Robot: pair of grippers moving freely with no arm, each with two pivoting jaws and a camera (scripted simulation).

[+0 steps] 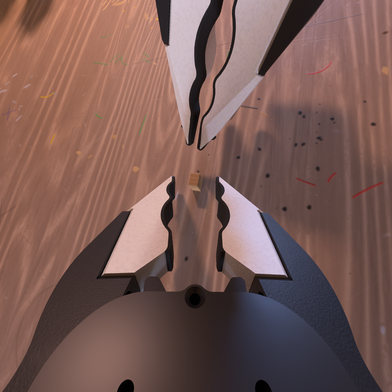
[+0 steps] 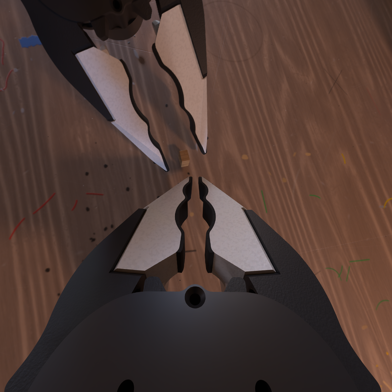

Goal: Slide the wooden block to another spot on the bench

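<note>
A small wooden block (image 1: 194,182) rests on the scratched brown bench (image 1: 74,201). My left gripper (image 1: 195,178) is open, with one fingertip on either side of the block and a gap on both sides. My right gripper (image 1: 195,146) comes in from the opposite side. It is shut and empty, and its tips are a short way beyond the block. In the right wrist view the block (image 2: 184,160) lies just ahead of my right gripper (image 2: 195,178), between the fingertips of my left gripper (image 2: 185,161).
The bench (image 2: 297,148) bears black paint specks (image 1: 318,137), red streaks (image 1: 368,189), green streaks (image 1: 142,125) and a blue patch (image 2: 29,41). A dark blurred shape (image 1: 31,19) lies at the far left corner.
</note>
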